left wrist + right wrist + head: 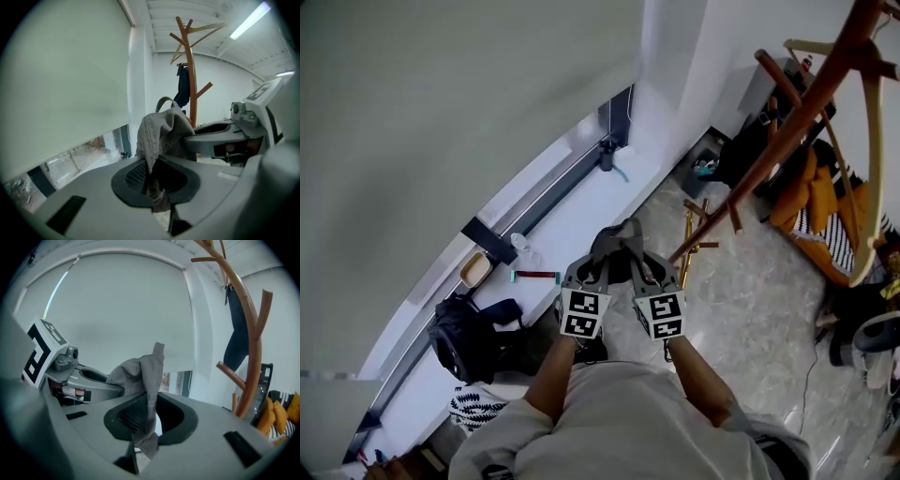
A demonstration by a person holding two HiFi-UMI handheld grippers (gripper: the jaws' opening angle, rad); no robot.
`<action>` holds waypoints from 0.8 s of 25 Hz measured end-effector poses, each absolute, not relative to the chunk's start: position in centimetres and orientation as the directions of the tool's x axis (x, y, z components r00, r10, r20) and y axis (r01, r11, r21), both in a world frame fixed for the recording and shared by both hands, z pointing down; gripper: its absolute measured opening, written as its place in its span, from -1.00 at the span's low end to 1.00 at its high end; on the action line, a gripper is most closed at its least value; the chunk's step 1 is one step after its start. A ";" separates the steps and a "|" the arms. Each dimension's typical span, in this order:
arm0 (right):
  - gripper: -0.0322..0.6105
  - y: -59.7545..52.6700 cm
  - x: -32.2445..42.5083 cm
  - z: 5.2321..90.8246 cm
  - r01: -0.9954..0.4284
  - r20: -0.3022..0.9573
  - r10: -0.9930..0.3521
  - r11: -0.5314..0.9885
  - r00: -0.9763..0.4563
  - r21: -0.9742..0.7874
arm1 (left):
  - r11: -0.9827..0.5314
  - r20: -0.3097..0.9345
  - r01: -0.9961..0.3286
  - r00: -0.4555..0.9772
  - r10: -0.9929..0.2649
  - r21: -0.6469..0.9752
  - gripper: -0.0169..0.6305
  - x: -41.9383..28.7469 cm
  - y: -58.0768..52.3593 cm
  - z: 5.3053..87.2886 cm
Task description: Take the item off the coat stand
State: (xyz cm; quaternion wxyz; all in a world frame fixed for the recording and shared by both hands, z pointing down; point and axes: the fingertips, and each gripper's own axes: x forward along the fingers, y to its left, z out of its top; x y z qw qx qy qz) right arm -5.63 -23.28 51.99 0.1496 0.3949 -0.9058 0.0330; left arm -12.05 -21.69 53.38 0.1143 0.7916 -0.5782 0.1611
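The left gripper (152, 187) and the right gripper (145, 427) each have their jaws clamped on only a thin fold of the grey cloth item (619, 242), which hangs clear of the coat stand (787, 131), so pulling them apart could, I think, drop it on the floor (750, 309).

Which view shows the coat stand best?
The left gripper view: the coat stand stands upright, branched top included, a dark garment hanging on it. Head view foreshortens it; right gripper view crops its top.

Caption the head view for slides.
The left tool and right tool pinch one grey fabric item apart from the brown wooden coat stand.
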 end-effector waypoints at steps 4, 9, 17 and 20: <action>-0.74 -21.2 -4.8 50.8 -0.710 0.269 -0.699 0.700 -0.662 0.072 | -0.275 0.374 -0.961 0.252 -0.893 -0.010 -0.84 -11.2 -19.1 52.1; -0.74 -19.1 -3.5 47.5 -0.698 0.204 -0.697 0.712 -0.688 0.079 | -0.260 0.309 -0.965 0.235 -0.922 -0.044 -0.84 -9.8 -17.0 48.5; -0.75 -15.5 -0.3 42.3 -0.699 0.090 -0.708 0.706 -0.700 0.115 | -0.237 0.202 -0.968 0.216 -0.955 -0.085 -0.84 -6.7 -13.3 43.2; -0.75 -14.1 0.9 41.8 -0.690 0.079 -0.700 0.713 -0.709 0.123 | -0.226 0.188 -0.970 0.207 -0.960 -0.088 -0.84 -5.6 -11.8 42.6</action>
